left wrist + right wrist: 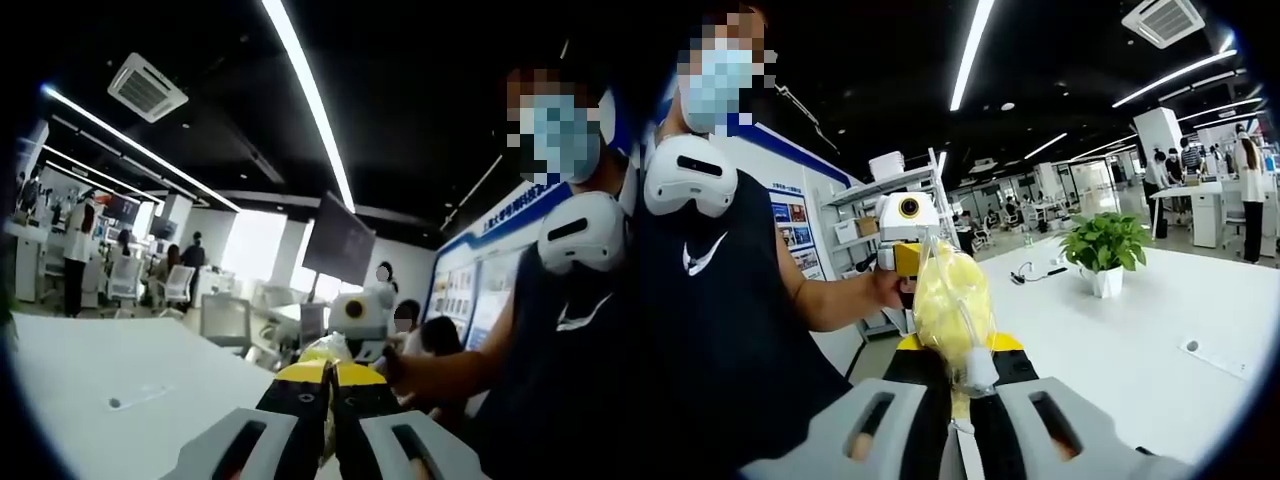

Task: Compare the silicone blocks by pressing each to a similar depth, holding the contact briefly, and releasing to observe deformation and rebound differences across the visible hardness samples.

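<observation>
A clear plastic bag (pixel 950 305) with yellow silicone pieces inside hangs in the air between both grippers. My right gripper (pixel 965 385) is shut on the bag's lower neck. Facing it, my left gripper (pixel 906 250) meets the top of the bag, held by a person's hand (pixel 885 288). In the left gripper view, my left gripper (pixel 330 372) has its yellow-tipped jaws pressed together. A pale sliver of the bag (pixel 328 347) shows just past them. The right gripper (pixel 365 312) sits close behind that sliver.
A person in a dark sleeveless top (pixel 710 330) stands close beside both grippers. A white table (pixel 1140 330) carries a potted plant (pixel 1102 250) and a cable. Further off are office desks, chairs and several people. Shelves (pixel 890 190) stand by the wall.
</observation>
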Available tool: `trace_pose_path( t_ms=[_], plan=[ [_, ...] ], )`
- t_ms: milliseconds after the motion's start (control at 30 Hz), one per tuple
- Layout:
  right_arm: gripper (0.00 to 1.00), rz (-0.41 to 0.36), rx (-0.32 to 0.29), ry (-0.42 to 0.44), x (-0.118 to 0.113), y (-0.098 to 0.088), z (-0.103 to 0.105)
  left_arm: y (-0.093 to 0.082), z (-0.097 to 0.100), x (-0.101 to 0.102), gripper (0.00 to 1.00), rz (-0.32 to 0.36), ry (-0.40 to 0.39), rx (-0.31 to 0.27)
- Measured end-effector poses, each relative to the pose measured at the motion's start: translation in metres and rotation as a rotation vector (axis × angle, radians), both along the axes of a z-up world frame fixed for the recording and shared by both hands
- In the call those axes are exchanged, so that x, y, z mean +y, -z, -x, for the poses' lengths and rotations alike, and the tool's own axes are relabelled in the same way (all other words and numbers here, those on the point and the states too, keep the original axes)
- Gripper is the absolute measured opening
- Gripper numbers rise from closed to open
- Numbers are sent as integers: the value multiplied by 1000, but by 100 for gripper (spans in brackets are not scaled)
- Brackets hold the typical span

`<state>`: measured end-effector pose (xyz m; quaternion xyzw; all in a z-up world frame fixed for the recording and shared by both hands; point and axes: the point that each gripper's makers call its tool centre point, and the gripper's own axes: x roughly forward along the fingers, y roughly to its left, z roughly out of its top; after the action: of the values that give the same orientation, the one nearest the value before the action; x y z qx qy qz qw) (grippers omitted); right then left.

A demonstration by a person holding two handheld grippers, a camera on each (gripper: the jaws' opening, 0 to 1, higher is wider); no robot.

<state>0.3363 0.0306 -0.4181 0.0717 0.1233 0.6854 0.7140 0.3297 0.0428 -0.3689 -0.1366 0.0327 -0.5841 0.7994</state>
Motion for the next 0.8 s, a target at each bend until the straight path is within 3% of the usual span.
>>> trace_pose_path(
  t_ms=[233,367,433,600,733,800],
  plan=[
    [1,9,-19,3,0,1,-1,1,0,0,0,-8,-6,-10],
    [0,8,-18,-4,0,1,-1,1,0,0,0,-17,-27,-52],
    [1,4,-13,-8,1,0,0,0,1,0,0,-6,-20,-27],
    [1,2,-1,-11,3,0,0,0,0,2,0,-13,-25,-29],
    [1,4,3,-12,3,3,0,4,0,3,0,-18,2,39],
    [1,6,1,-13,4,5,1,5,-1,4,0,-20,1,40]
  ],
)
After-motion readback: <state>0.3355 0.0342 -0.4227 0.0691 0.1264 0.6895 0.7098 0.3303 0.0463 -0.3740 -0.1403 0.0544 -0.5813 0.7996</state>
